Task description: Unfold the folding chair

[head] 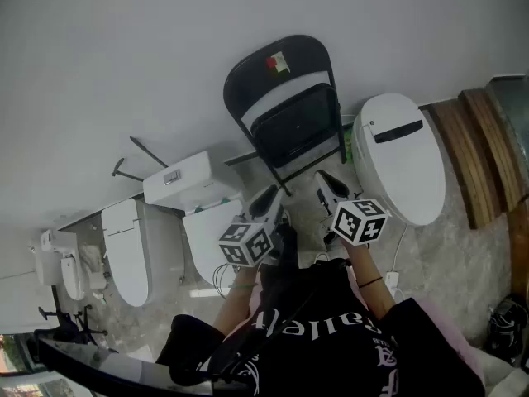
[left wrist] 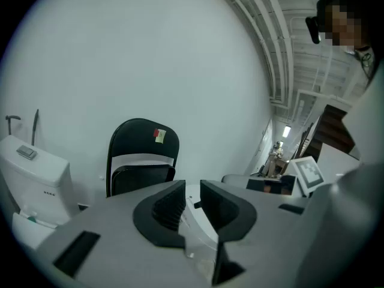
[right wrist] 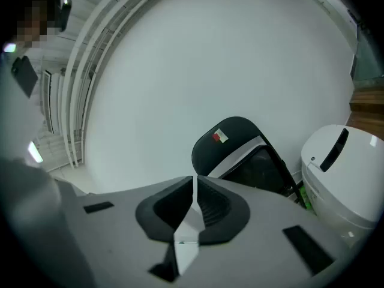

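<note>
The black folding chair [head: 289,110] stands folded flat against the white wall [head: 124,56], with a white toilet tank [head: 183,180] on the left gripper's side of it and a white toilet lid [head: 401,160] on the other. Just in front of the chair and clear of it, the left gripper [head: 266,198] holds its jaws slightly apart with nothing between them. The right gripper [head: 329,184], beside it, has its jaws pressed together on nothing.

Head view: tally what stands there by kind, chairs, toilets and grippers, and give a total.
Folding chair: 1
Toilets: 4, the toilet beside the chair, the toilet with a tank, the long-lidded toilet and the far-left toilet, which is small and less certain
Grippers: 2, the left gripper and the right gripper
Total: 7
</note>
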A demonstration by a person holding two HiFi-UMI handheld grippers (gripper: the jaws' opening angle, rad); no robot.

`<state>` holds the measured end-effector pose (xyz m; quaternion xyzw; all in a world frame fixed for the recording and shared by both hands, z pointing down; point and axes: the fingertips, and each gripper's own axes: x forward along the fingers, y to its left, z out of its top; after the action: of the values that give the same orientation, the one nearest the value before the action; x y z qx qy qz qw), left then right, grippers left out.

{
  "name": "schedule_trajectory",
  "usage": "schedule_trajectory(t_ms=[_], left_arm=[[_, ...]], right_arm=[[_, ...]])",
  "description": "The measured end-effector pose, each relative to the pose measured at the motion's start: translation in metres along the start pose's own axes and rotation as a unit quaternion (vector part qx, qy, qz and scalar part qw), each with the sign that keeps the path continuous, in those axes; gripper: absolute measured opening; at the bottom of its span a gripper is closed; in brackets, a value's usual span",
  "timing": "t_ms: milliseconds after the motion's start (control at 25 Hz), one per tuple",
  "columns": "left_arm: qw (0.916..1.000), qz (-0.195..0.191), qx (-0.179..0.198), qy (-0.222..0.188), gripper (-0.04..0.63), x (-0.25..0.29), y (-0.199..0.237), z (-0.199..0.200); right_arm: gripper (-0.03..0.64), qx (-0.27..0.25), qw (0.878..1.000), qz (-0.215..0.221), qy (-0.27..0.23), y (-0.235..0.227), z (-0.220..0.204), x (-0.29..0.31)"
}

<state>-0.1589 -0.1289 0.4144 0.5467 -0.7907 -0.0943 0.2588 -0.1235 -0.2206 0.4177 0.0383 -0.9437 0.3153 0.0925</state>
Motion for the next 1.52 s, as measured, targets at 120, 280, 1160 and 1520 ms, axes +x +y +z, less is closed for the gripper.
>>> schedule_trajectory(t_ms=[120,280,1160,1520], left_arm=[[1.0000,0.000,0.004,-0.001,0.061,0.013,0.016,0.008],[0.9999,-0.008,0.007,0.000,0.061,0.035,0.047,0.025],[0.9965,-0.051,0.050,0.044,0.061,0.176,0.260,0.184],[0.9851,-0.060,0.145,0.071,0.169,0.216,0.283,0.229]], right_arm=[[0.015,0.006,1.000,-0.001,-0.002,-0.007,0.005,0.016],[0.015,0.007,1.000,-0.014,-0.005,-0.019,0.013,0.048],[0.021,0.063,0.989,-0.132,-0.007,-0.072,0.053,0.252],[0.112,0.112,0.984,-0.134,0.018,-0.118,0.049,0.279]])
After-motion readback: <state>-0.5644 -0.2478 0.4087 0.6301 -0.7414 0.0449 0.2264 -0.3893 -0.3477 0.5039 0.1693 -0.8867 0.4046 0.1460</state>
